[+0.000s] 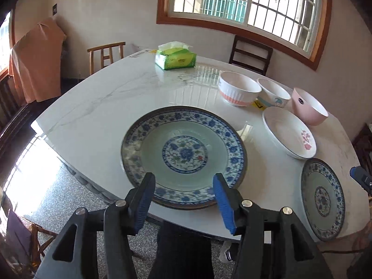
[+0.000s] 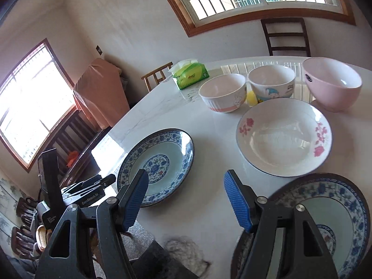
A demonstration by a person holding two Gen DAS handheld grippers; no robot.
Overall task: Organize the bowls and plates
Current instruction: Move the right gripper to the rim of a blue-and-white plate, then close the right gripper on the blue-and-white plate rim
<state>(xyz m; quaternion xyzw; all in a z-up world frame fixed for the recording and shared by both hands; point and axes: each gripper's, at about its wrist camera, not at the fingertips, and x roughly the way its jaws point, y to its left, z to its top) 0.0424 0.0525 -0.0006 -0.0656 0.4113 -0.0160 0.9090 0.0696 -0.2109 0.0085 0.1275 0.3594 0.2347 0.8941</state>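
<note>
Left gripper (image 1: 183,183) hovering over the near rim of the large blue-patterned plate (image 1: 183,155), jaws standing well apart, clamping nothing. Blue pads (image 1: 145,203) straddling the rim edge but not touching it, as far as can be told. Probably lining up for an edge grip: rim overhanging toward the table's near edge, giving the pads something to bite.

Right gripper (image 2: 186,197) likewise gaping, holding nothing, hanging above bare marble table (image 2: 204,218) between the two blue plates. Second blue-patterned plate (image 2: 325,227) lying just beside the right-hand finger, partly hidden behind it; looking like the smaller twin, judging from the left wrist view.

Plates lying flat, face up, round, so no long axis to speak of; open sides pointing at the ceiling. White floral dish (image 2: 283,137) sitting behind them, also face up. Three bowls standing upright in a row beyond: ribbed bowl (image 2: 223,93), cartoon bowl (image 2: 272,83), pink bowl (image 2: 332,86), mouths up, close together. Something small and yellow wedged between the first two; cannot tell what.

Nothing stacked yet. Likely reasoning for the spread: like kinds grouped already, bowls at back, plates in front, awaiting nesting. Green tissue pack (image 1: 175,57) sitting well apart at the far side, out of the way.
</note>
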